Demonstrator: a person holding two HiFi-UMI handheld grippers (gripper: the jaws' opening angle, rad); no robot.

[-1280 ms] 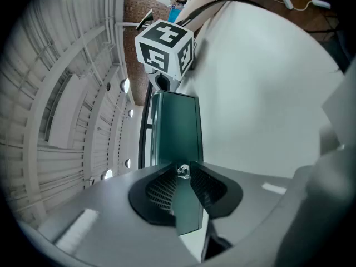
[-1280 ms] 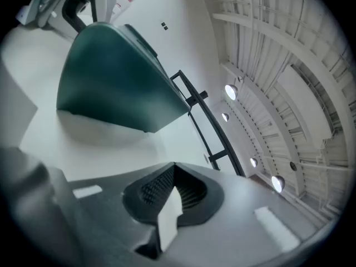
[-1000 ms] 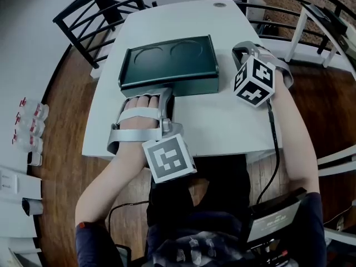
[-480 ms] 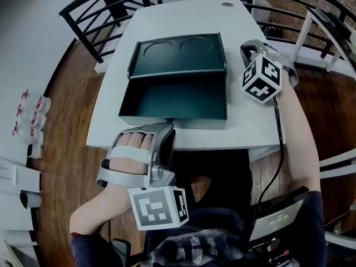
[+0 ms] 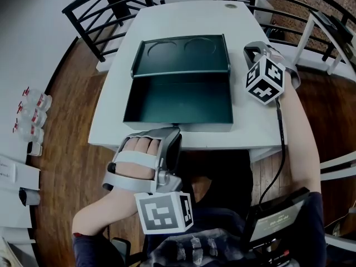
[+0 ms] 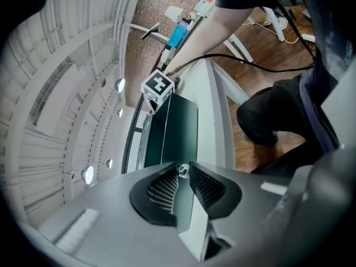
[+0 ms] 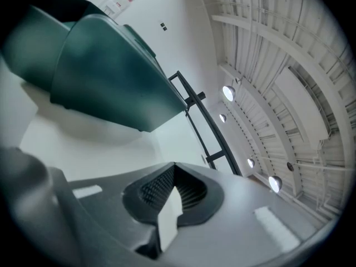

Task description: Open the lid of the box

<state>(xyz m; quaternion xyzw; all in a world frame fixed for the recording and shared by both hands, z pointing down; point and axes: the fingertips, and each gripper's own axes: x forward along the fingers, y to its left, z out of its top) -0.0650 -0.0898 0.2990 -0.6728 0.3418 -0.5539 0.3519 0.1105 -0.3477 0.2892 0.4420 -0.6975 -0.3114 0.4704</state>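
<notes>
Left tongs (image 5: 173,133) pinch the small knob (image 6: 182,171) on the open green box (image 5: 178,102); right tongs (image 7: 173,167) closed, empty, beside it above the counter (image 5: 245,132)

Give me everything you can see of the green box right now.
The box is dark green, rectangular, plastic-looking, on the white table. It is open: the lid, with two round recesses, sits at its far side, the inside bare. The left gripper pinches a clear knob at its near edge.
</notes>
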